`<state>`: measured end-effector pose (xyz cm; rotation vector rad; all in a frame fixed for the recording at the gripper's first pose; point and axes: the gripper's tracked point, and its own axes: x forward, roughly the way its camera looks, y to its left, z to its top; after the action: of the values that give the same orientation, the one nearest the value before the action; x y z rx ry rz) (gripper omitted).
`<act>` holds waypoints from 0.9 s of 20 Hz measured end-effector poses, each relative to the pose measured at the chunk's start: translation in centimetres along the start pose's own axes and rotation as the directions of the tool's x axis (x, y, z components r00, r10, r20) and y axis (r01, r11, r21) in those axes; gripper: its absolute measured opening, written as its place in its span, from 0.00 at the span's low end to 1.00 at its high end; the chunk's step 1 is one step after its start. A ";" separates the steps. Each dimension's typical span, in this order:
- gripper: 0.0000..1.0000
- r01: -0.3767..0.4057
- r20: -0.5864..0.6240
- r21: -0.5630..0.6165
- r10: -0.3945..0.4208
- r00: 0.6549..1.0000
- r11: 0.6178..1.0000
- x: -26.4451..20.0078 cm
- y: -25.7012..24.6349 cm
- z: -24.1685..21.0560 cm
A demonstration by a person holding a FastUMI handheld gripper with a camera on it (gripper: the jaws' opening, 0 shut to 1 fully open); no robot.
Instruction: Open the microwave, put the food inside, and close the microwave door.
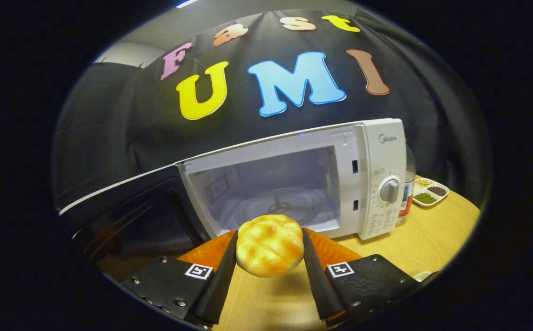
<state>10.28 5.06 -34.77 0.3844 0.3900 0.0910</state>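
A round golden bread bun [269,246] is held between my two fingers, and the gripper [270,250] is shut on it, lifted above the wooden table [432,248]. Just beyond the bun stands a white microwave [381,174] with its dark door [128,207] swung wide open to the left. Its white cavity shows a glass turntable [285,204] right behind the bun. A control panel with a round dial [389,190] is on the microwave's right side.
To the right of the microwave stands a clear bottle [408,184] with a red label. Past the bottle lies a white divided dish [430,192] holding beans and grains. An orange plate [335,250] sits under my fingers, in front of the microwave.
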 end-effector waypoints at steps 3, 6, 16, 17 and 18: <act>0.76 -0.018 -0.009 0.045 0.018 1.000 0.999 3.6 0.9 0.0; 0.76 -0.029 -0.052 0.114 0.036 0.998 0.993 7.1 1.6 -0.8; 0.76 0.091 -0.019 0.192 -0.088 0.996 0.977 15.2 -1.4 -0.9; 0.79 0.081 -0.012 0.194 -0.080 0.997 0.978 15.5 -1.4 -0.8; 0.79 0.075 -0.012 0.197 -0.074 0.997 0.978 15.8 -1.3 -1.1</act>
<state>24.49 6.71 -41.79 0.5648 0.4191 -0.0202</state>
